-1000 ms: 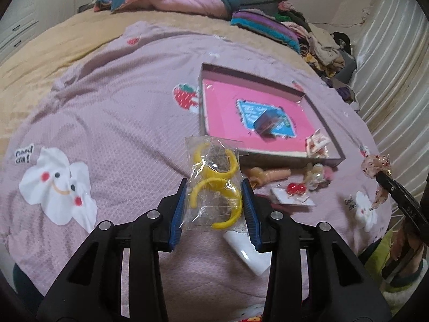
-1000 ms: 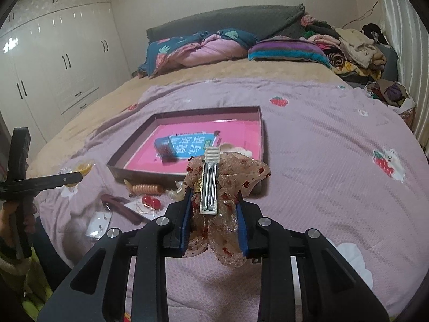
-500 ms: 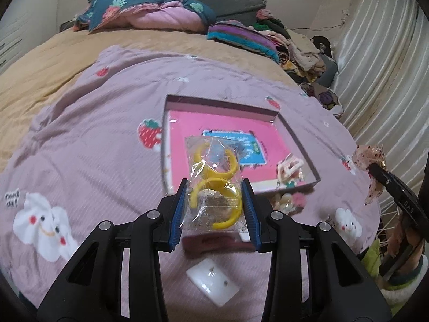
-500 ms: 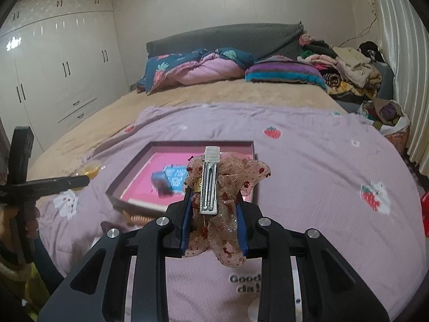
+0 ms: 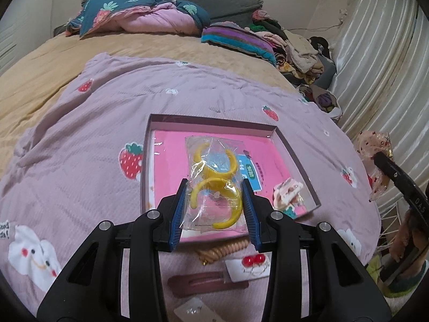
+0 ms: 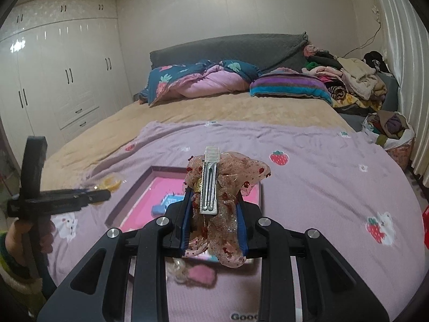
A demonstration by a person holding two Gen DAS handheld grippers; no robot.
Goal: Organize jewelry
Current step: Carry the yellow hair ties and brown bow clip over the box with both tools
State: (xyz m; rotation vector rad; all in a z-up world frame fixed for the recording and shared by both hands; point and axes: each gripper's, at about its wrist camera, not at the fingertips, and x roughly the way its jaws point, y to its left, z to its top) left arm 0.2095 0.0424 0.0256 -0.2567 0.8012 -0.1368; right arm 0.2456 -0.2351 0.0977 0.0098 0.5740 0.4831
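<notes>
Pink-lined tray [image 5: 146, 161] sits on the lilac strawberry bedspread [image 5: 80, 139]; one pale claw clip [image 5: 288, 191] lies in its near right corner, beside a blue printed card [image 5: 252, 173]. Judgement: sorting is at an early stage.

Outstanding, loose on the bedspread just in front of the tray:
- coiled beige hair tie [image 5: 222, 249]
- red cherry earrings on a white card [image 5: 253, 263]
- dark pink flat clip [image 5: 206, 283]
- small clear packet [image 5: 194, 306], contents too small to tell
- pink fuzzy piece [image 6: 199, 273], blurred

Left gripper [image 5: 214, 204]: jaws partly closed, blue pads pressing both sides of a clear bag of yellow hoops [image 5: 214, 187], held in the air above the tray's near half.

Right gripper [image 6: 213, 214]: jaws almost fully closed on a sheer red-speckled bow clip [image 6: 228, 182], metal clasp facing up, held in the air near the tray's right side.

Neither item is released yet.
</notes>
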